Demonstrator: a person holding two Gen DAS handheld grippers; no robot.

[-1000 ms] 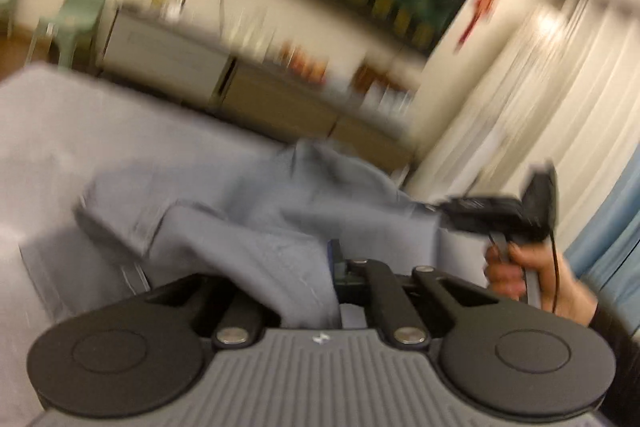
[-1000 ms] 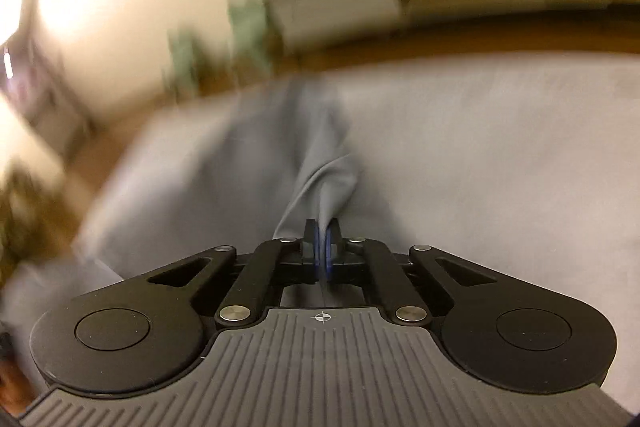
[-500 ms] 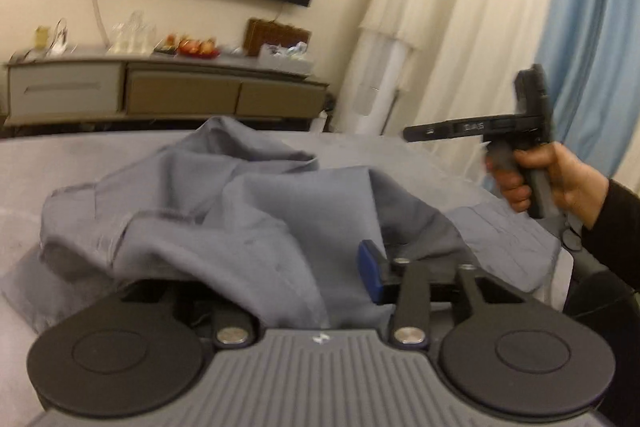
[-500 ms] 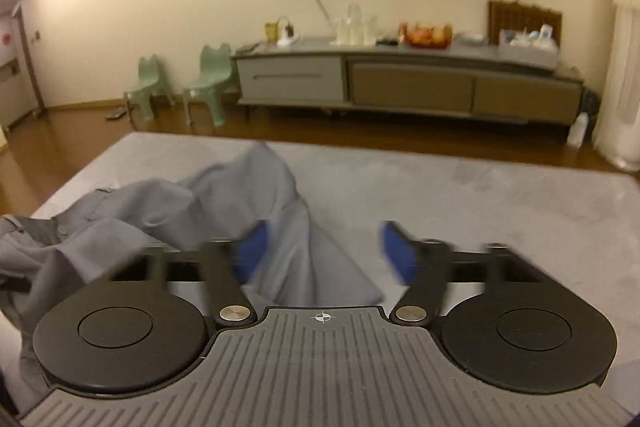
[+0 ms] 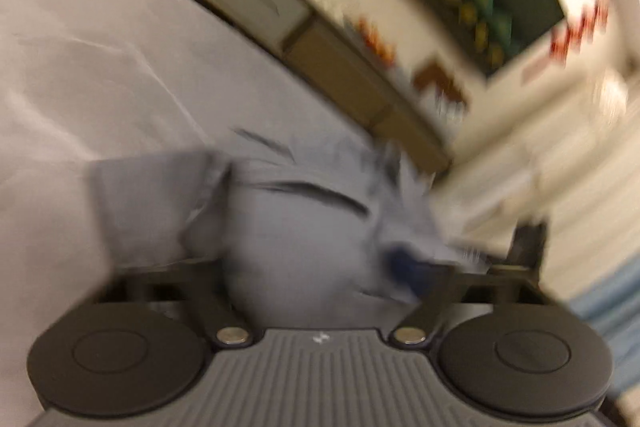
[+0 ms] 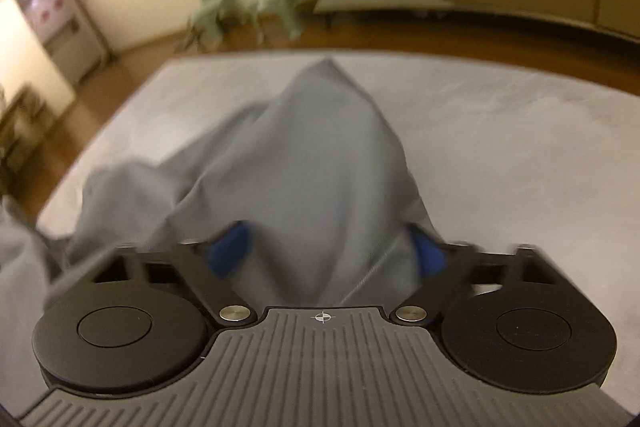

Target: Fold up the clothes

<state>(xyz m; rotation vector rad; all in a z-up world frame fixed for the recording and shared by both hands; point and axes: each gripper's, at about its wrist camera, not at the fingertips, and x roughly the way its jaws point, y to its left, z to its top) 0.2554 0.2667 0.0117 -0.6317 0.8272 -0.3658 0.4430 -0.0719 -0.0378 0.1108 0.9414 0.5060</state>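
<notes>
My right claw (image 6: pixel 328 251) gapes wide around the grey shirt (image 6: pixel 304 167) on the bed (image 6: pixel 500 147); my left claw (image 5: pixel 316 267) gapes too, over blurred cloth.

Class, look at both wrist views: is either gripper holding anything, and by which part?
Nothing is held. The right gripper and left gripper both stand open, with the grey garment lying loose between their fingers.
</notes>
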